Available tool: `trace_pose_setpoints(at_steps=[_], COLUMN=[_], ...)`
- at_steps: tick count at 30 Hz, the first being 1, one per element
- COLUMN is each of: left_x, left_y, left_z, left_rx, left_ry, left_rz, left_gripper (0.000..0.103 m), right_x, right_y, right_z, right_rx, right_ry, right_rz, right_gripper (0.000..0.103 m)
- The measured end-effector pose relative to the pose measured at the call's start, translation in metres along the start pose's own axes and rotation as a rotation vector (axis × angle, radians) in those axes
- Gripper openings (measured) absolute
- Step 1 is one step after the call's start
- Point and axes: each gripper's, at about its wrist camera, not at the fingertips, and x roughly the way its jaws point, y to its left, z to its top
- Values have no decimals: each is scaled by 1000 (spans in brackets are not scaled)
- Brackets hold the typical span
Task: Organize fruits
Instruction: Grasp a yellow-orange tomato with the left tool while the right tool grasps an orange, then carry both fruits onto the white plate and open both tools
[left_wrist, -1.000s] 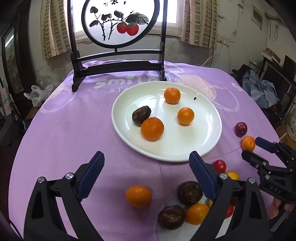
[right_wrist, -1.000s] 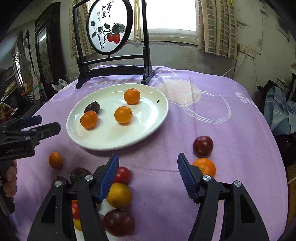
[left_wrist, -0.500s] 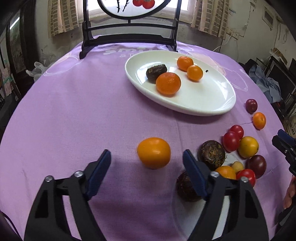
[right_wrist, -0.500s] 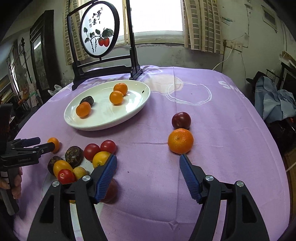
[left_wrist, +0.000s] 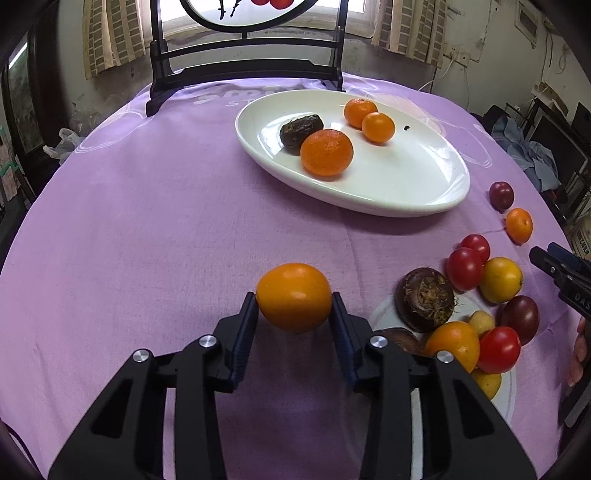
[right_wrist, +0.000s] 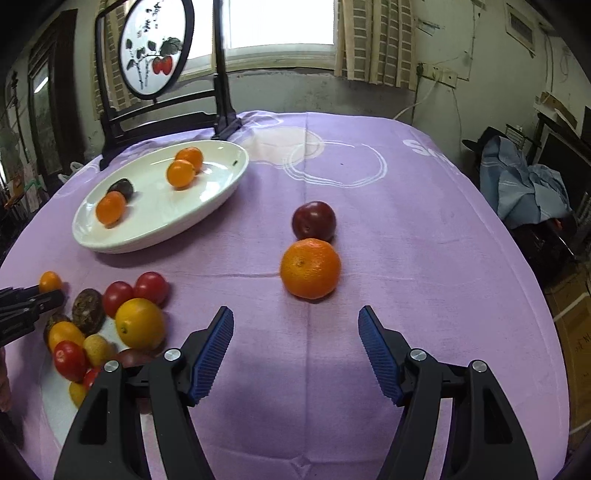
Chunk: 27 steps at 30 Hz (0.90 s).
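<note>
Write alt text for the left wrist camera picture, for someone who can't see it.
The left tongs have just closed on a smooth orange fruit above a purple tablecloth. Behind, a white plate holds three oranges and one dark fruit; mixed fruits are piled at right.

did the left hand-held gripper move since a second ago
Yes. The left hand-held gripper has come down and toward the lone orange fruit; the white plate, once straight ahead, now sits farther up the left wrist view. Its jaws have just been closing onto the fruit.
</note>
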Motion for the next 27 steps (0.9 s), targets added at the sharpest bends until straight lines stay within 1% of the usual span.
trace_pose_setpoints(at_steps=[2, 4, 6, 10, 12, 17, 19, 24, 27], left_x=[1, 3, 3, 4, 4, 4, 2, -15, -27], left_y=[1, 2, 2, 1, 0, -1, 0, 2, -1], left_z=[0, -1, -1, -1, -1, -2, -2, 3, 10], left_rx=[-2, -5, -5, 7, 12, 17, 10, -4, -8], left_ry=[5, 11, 9, 2, -2, -4, -3, -46, -61], left_rz=[-4, -6, -6, 4, 8, 12, 7, -1, -33], left_gripper=[39, 39, 39, 39, 39, 39, 39, 39, 39], right_x=[11, 20, 28, 39, 41, 35, 26, -13, -31], right_y=[0, 6, 13, 15, 14, 7, 5, 15, 27], right_z=[6, 11, 16, 24, 26, 24, 23, 25, 29], right_rx=[2, -30, -59, -64, -60, -17, 2, 2, -23], right_ry=[26, 38, 45, 43, 33, 25, 17, -61, -95], right_rz=[-7, -15, -27, -66, -91, -62, -34, 60, 110], right_gripper=[71, 70, 64, 55, 44, 43, 43, 43, 43])
